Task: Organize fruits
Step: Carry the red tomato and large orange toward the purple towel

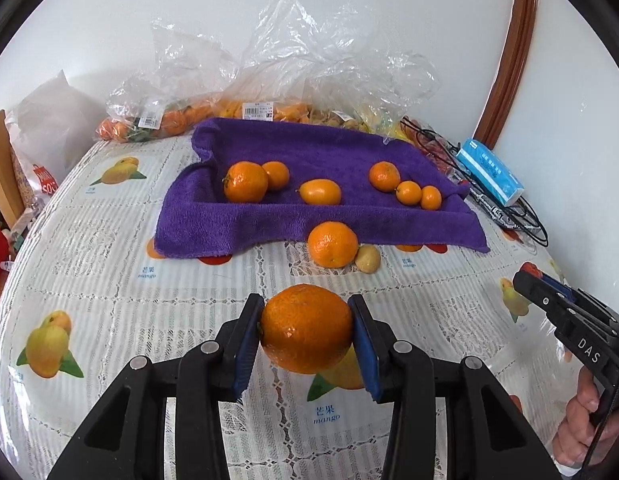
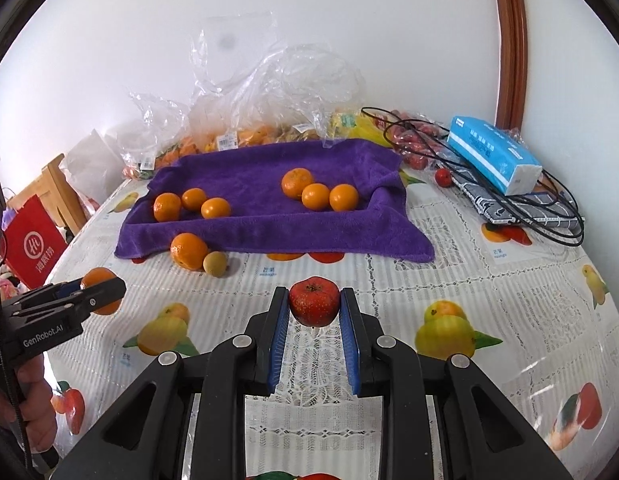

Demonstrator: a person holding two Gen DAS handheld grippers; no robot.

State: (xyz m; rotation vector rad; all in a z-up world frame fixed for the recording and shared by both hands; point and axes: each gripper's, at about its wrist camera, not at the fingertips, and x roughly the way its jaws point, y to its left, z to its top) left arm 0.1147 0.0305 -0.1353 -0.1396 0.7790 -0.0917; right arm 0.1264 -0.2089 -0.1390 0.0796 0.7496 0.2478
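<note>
My left gripper (image 1: 306, 330) is shut on a large orange (image 1: 305, 326) held above the table; it also shows in the right wrist view (image 2: 99, 290). My right gripper (image 2: 314, 306) is shut on a small red fruit (image 2: 314, 305). A purple towel (image 1: 309, 152) lies ahead with two groups of oranges on it: three on the left (image 1: 245, 182) and three on the right (image 1: 384, 176). Another orange (image 1: 332, 244) and a small yellowish fruit (image 1: 367, 258) rest on the table at the towel's front edge.
Clear plastic bags of fruit (image 1: 237, 112) line the wall behind the towel. A blue tissue pack (image 2: 493, 154), black cables (image 2: 429, 136) and small red fruits (image 2: 413, 144) lie at the back right. A red bag (image 2: 31, 246) stands at the left. The tablecloth (image 2: 449, 240) has fruit prints.
</note>
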